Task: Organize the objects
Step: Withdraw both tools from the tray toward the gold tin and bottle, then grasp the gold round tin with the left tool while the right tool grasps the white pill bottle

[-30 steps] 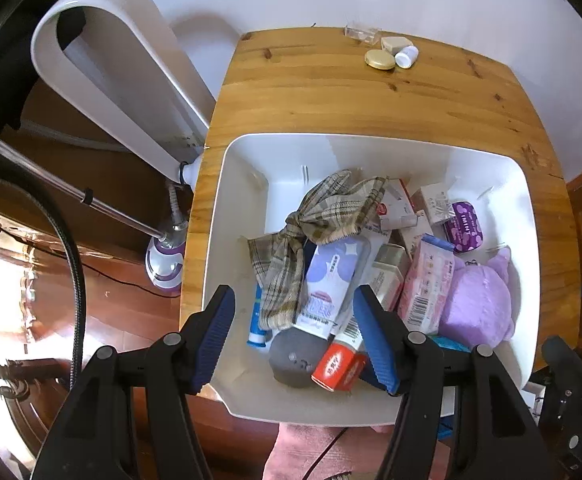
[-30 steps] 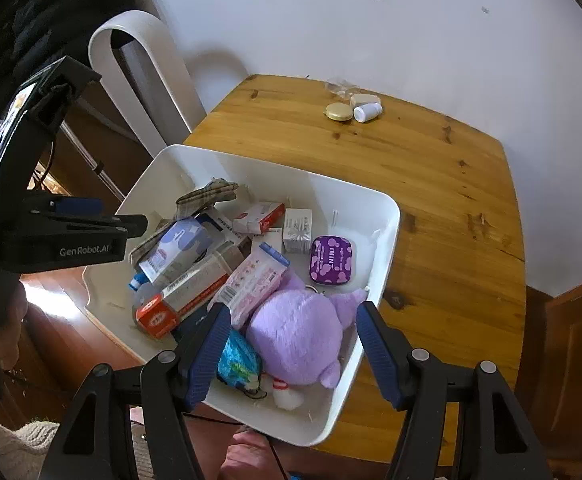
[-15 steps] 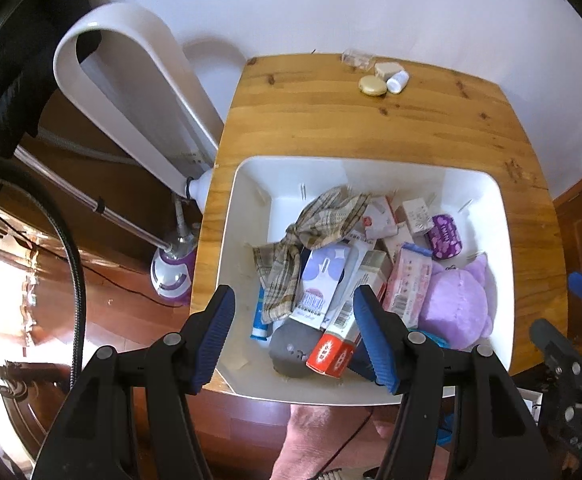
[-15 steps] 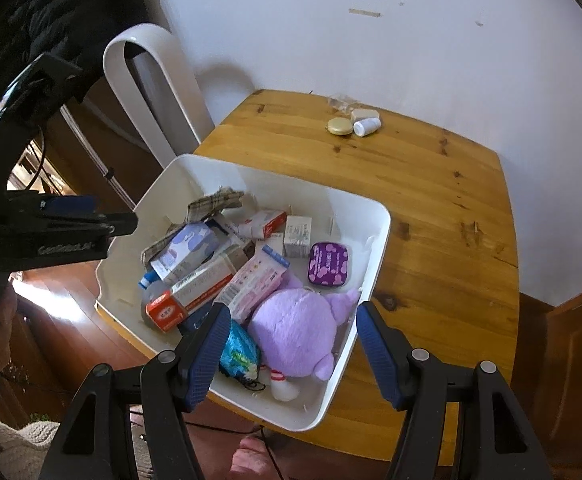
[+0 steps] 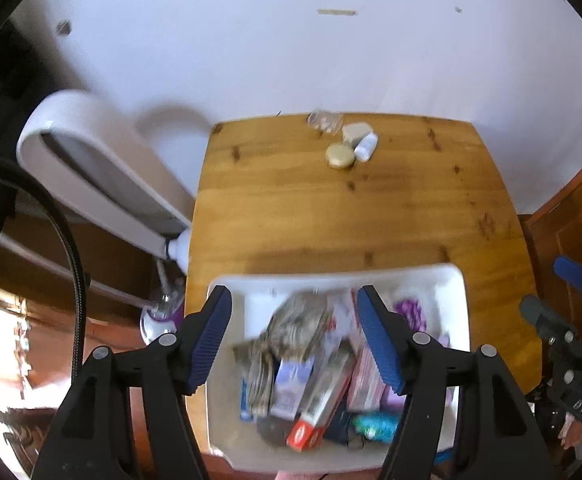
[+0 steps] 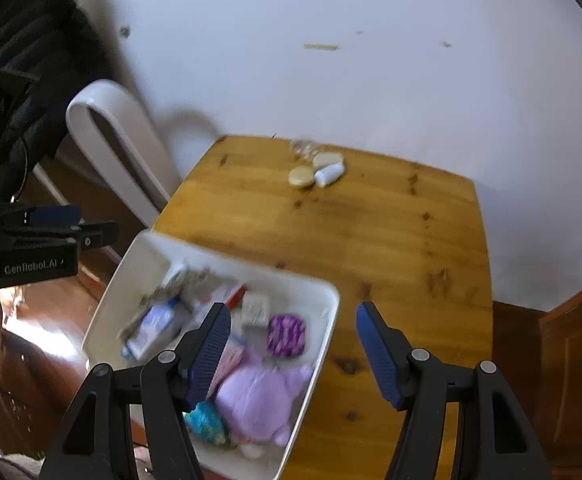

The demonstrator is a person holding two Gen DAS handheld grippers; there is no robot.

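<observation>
My left gripper: jaws wide, nothing held, hovering above near-left part of white bin. Bin on near-left corner of wooden table, overhanging near edge. Contents, left to right, blurred: plaid cloth, white-purple box, red-ended long box, purple tin, purple plush toy. My right gripper: jaws wide, empty, above bin's right rim. Far table edge: gold lid touching small white bottle.
</observation>
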